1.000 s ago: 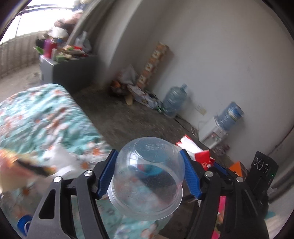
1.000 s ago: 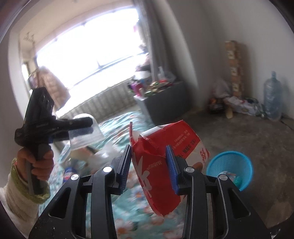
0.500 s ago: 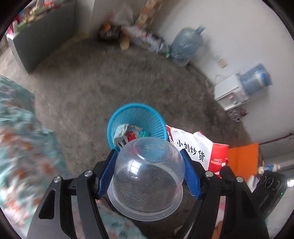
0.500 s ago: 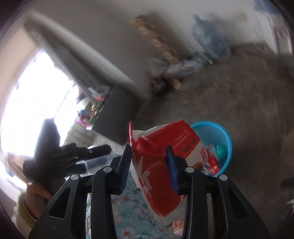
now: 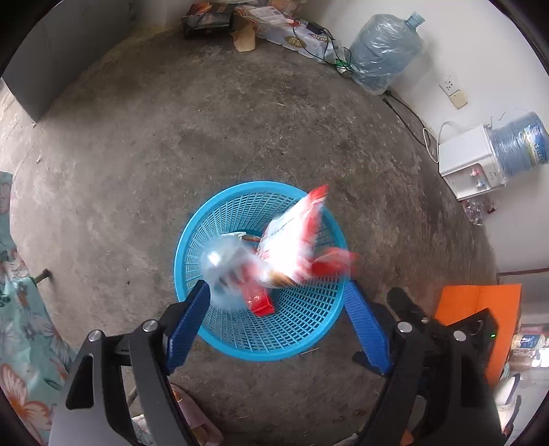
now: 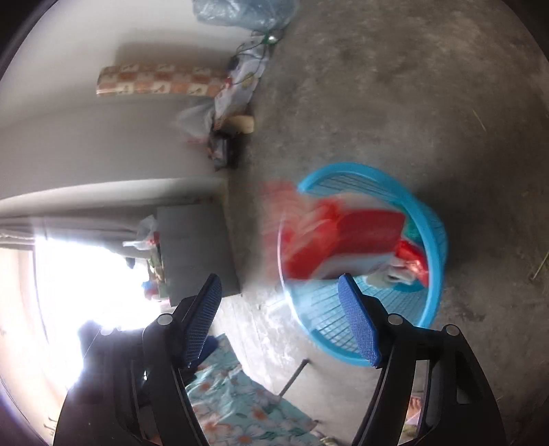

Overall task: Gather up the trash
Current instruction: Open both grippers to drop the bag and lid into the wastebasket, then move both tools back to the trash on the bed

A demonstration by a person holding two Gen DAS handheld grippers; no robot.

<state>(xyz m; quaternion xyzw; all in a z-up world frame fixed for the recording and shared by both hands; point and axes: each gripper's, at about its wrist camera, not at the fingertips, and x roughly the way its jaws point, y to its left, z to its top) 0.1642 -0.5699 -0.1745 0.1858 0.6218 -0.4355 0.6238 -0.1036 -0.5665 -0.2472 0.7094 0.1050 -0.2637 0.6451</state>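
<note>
A blue mesh basket (image 5: 291, 339) stands on the concrete floor; it also shows in the right wrist view (image 6: 435, 240). My left gripper (image 5: 278, 308) is open above it. A clear plastic cup (image 5: 223, 267) is blurred in mid-fall over the basket. A red and white paper bag (image 5: 295, 240) is also blurred, falling into the basket; it also shows in the right wrist view (image 6: 343, 240). My right gripper (image 6: 284, 298) is open and empty, apart from the bag. Other red wrappers (image 5: 257, 298) lie in the basket.
A water bottle (image 5: 384, 51) and a white dispenser (image 5: 470, 161) stand by the wall. Boxes and cables (image 5: 274, 24) lie along the far wall. A grey cabinet (image 6: 195, 247) stands near the window. A floral bedsheet (image 5: 20, 326) is at the left.
Both grippers opened over the basket. The clear cup left the left gripper and the red bag left the right gripper; both are falling into the basket.
</note>
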